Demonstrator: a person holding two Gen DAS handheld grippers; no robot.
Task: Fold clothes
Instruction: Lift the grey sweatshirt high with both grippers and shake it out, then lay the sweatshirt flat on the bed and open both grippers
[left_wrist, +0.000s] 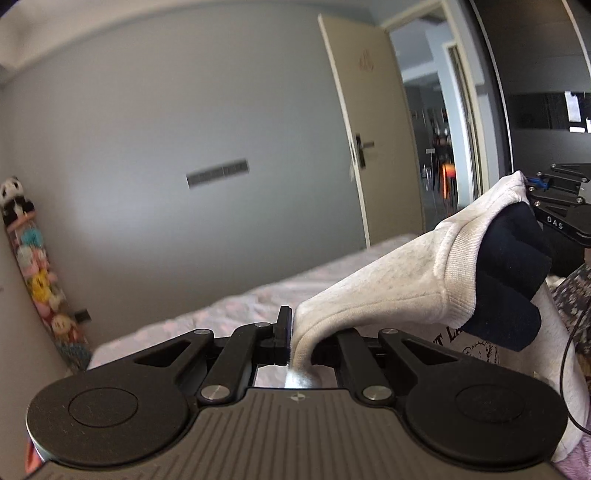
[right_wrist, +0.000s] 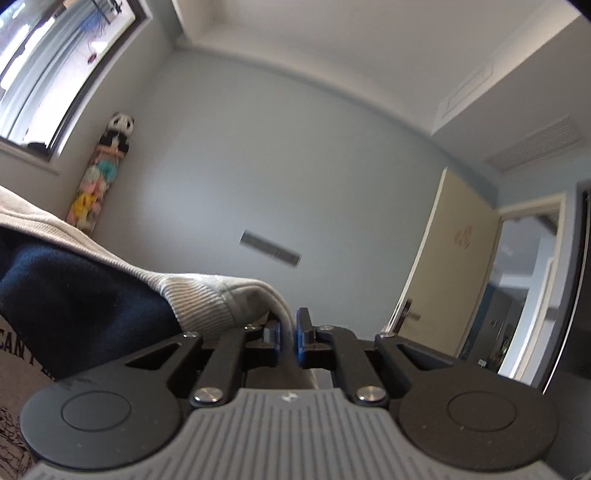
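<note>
A light grey sweatshirt (left_wrist: 399, 273) with a ribbed hem and a dark navy lining (left_wrist: 509, 280) hangs stretched between both grippers above the bed. My left gripper (left_wrist: 301, 339) is shut on one end of its hem, the cloth pinched between the black fingers. In the same view my right gripper (left_wrist: 532, 192) holds the other end, up at the right. In the right wrist view the right gripper (right_wrist: 288, 332) is shut on the sweatshirt (right_wrist: 207, 295), a fold of ribbed hem clamped between blue pads (right_wrist: 303, 332). Printed lettering shows on the garment's front (left_wrist: 476, 347).
A bed with a pale pink patterned cover (left_wrist: 229, 314) lies below. A column of stuffed toys topped by a panda (left_wrist: 33, 273) leans in the corner. A cream door (left_wrist: 373, 140) stands open at the right. A window (right_wrist: 48, 66) is at the left.
</note>
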